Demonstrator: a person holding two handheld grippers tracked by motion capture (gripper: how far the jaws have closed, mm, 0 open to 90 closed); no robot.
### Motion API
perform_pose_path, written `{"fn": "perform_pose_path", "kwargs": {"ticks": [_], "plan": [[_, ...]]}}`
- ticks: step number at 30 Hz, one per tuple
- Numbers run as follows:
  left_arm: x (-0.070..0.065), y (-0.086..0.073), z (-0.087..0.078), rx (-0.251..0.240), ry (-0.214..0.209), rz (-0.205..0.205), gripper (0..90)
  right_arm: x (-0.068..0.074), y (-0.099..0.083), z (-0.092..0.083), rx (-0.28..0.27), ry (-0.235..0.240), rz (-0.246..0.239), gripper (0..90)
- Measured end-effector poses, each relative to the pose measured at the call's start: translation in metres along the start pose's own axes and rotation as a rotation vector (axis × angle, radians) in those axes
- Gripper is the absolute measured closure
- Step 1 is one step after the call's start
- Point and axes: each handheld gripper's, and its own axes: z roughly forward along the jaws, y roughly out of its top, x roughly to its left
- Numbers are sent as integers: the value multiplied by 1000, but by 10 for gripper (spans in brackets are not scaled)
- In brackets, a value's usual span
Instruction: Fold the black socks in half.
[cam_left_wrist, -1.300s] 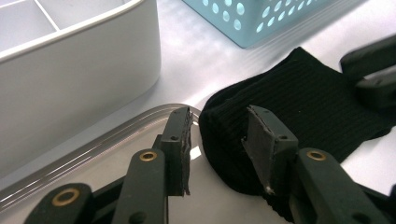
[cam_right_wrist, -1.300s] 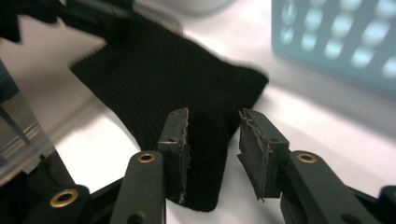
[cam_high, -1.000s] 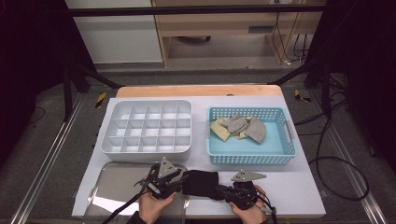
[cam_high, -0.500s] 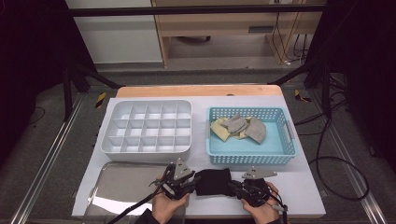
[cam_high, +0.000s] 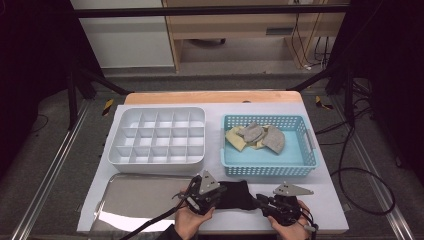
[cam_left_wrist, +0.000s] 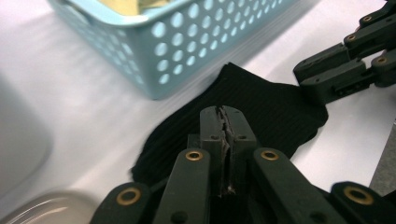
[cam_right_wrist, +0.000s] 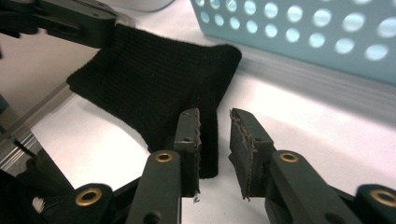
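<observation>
Left gripper: jaws just closed, pinched on black sock, which lies on table in front of blue basket. Right gripper: jaws just parting, sock edge loose between them. Risk: sock slips free on right, unfolds.

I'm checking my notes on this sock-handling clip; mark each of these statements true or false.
1. The black sock lies on the table in front of the blue basket. True.
2. The left gripper is wide open. False: its fingers are shut.
3. The white divided tray holds socks. False: its compartments are empty.
4. The right gripper stands open, sock edge between its fingers. True.
5. The basket holds grey and yellow pieces. True.
</observation>
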Motion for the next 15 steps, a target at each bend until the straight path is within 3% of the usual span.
{"fn": "perform_pose_path", "kwargs": {"ticks": [10, 15], "plan": [[1, -10, 23, 72, -11, 4, 887, 5, -4, 14, 34, 12, -4, 751], [1, -11, 25, 77, -13, 9, 891, 5, -5, 15, 32, 25, 36, 814]]}}
